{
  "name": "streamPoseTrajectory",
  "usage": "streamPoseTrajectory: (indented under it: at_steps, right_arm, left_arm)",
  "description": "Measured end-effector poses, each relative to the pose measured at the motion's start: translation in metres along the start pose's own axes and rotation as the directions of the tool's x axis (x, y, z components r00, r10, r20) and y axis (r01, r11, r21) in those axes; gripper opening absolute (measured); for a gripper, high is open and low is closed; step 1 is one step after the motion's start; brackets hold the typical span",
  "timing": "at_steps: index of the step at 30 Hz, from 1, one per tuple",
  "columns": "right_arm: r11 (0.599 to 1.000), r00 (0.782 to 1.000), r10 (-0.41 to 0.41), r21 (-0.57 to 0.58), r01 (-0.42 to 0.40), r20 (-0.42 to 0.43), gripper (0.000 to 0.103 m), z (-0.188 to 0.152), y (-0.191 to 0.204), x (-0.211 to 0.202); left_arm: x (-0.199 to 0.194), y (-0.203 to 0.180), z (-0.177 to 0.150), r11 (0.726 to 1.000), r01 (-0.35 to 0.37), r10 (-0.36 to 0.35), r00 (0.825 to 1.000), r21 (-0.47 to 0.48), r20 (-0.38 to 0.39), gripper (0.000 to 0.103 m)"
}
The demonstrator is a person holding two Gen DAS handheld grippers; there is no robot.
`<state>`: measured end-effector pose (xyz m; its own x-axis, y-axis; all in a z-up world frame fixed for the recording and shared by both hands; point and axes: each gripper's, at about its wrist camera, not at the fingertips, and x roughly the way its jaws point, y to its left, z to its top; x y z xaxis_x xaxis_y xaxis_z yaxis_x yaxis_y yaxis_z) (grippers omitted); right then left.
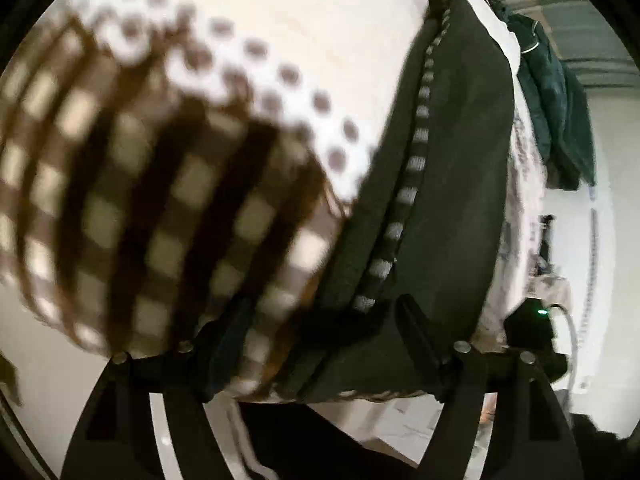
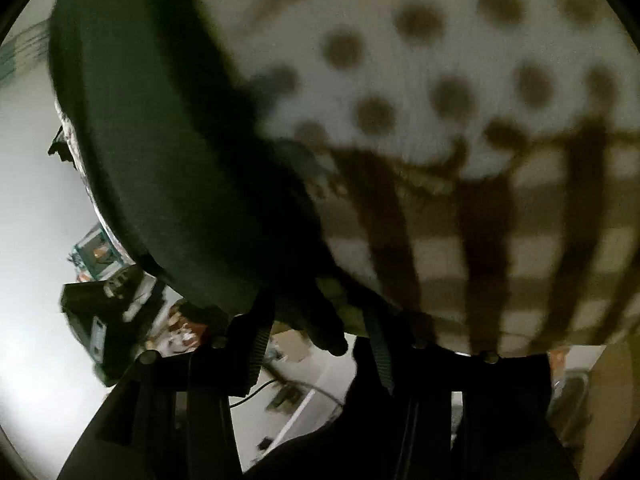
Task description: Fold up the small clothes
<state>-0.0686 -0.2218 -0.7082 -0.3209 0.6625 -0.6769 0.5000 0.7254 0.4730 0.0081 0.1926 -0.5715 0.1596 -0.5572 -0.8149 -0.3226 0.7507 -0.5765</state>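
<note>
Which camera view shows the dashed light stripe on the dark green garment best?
The left wrist view: the dashed stripe runs sharply along the dark green garment. In the right wrist view the garment is only a dark, blurred mass, with no stripe visible.

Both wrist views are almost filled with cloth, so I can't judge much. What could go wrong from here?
1. The dark green garment lies between the left gripper fingers beside checked fabric; closing could pinch both layers.
2. The right gripper meets thick bunched cloth, so any hold may slip.
3. Blur suggests fast motion.

A small dark green garment (image 1: 452, 184) (striped seam down it) hangs over checked-and-dotted cloth (image 1: 168, 184).
</note>
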Motion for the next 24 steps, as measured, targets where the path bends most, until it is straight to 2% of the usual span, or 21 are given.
streamPoseTrajectory:
  at_steps: [5,7,9,10,12,13,14,15,19,24]
  right_arm:
    - [0.998,0.998,0.067,0.020,-0.067,-0.018,0.056,0.003,0.003,0.025]
    - [0.996,0.997,0.080,0.028,-0.080,-0.020,0.056,0.002,0.007,0.032]
    - [0.997,0.997,0.075,0.009,-0.075,-0.022,0.056,-0.002,0.015,0.034]
    - [0.998,0.997,0.068,-0.002,-0.068,-0.021,0.053,-0.004,0.019,0.035]
    - [0.998,0.998,0.056,-0.018,-0.056,-0.019,0.031,-0.008,0.027,0.040]
    - [0.999,0.999,0.048,-0.022,-0.049,-0.015,0.027,-0.006,0.035,0.042]
    - [0.999,0.999,0.044,-0.029,-0.044,-0.011,0.019,-0.009,0.038,0.044]
    - [0.999,0.999,0.040,-0.036,-0.040,-0.004,0.014,-0.011,0.042,0.042]
    - [0.997,0.998,0.058,-0.059,-0.057,0.009,0.012,-0.021,0.058,0.027]
    - [0.986,0.994,0.106,-0.128,-0.102,0.022,0.011,-0.037,0.085,0.000]
  left_arm:
    - [0.009,-0.007,0.002,0.998,0.051,-0.051,0.998,0.025,-0.026,0.076]
    - [0.007,-0.010,-0.001,0.995,0.089,-0.088,0.995,0.034,-0.045,0.076]
    - [0.010,-0.018,-0.009,0.993,0.099,-0.094,0.993,0.061,-0.071,0.076]
    - [0.012,-0.021,-0.012,0.993,0.096,-0.090,0.993,0.074,-0.083,0.073]
    - [0.018,-0.028,-0.018,0.993,0.066,-0.055,0.993,0.100,-0.108,0.042]
    - [0.019,-0.031,-0.019,0.993,0.041,-0.029,0.994,0.110,-0.109,0.020]
    - [0.018,-0.032,-0.020,0.994,0.018,-0.007,0.995,0.108,-0.103,0.017]
    - [0.015,-0.031,-0.020,0.996,0.027,-0.018,0.995,0.090,-0.094,0.015]
    - [-0.007,-0.033,-0.025,0.997,0.050,-0.046,0.997,0.066,-0.057,0.013]
    - [-0.043,-0.054,-0.028,0.989,0.133,-0.132,0.991,0.063,-0.015,0.012]
